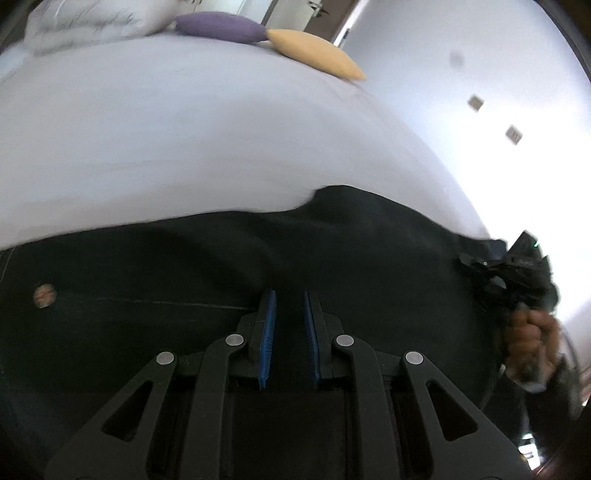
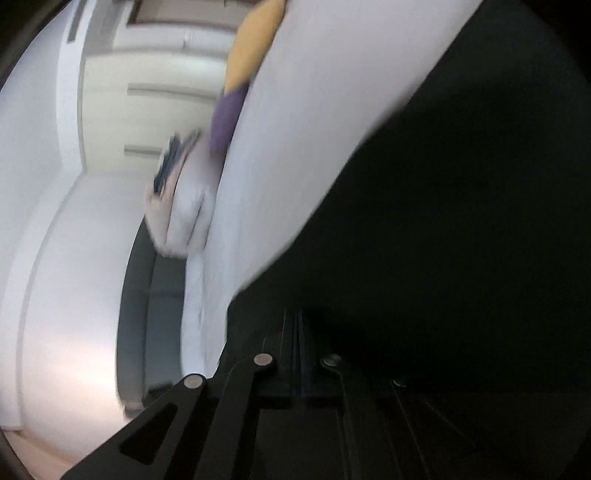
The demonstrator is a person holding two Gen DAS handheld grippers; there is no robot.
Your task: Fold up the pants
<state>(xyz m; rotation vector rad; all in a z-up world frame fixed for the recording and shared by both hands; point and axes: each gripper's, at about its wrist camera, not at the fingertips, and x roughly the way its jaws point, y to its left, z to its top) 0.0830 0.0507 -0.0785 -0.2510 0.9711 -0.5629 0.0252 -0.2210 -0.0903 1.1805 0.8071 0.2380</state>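
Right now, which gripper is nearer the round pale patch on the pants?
Left. The left gripper is over the middle of the black pants, with the patch off to its left. The right gripper is at the pants' far right edge, farther away.

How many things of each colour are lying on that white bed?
Black: 1, the pants
Purple: 1, a cushion
Yellow: 1, a cushion
White: 1, a pillow at the head of the bed
Total: 4
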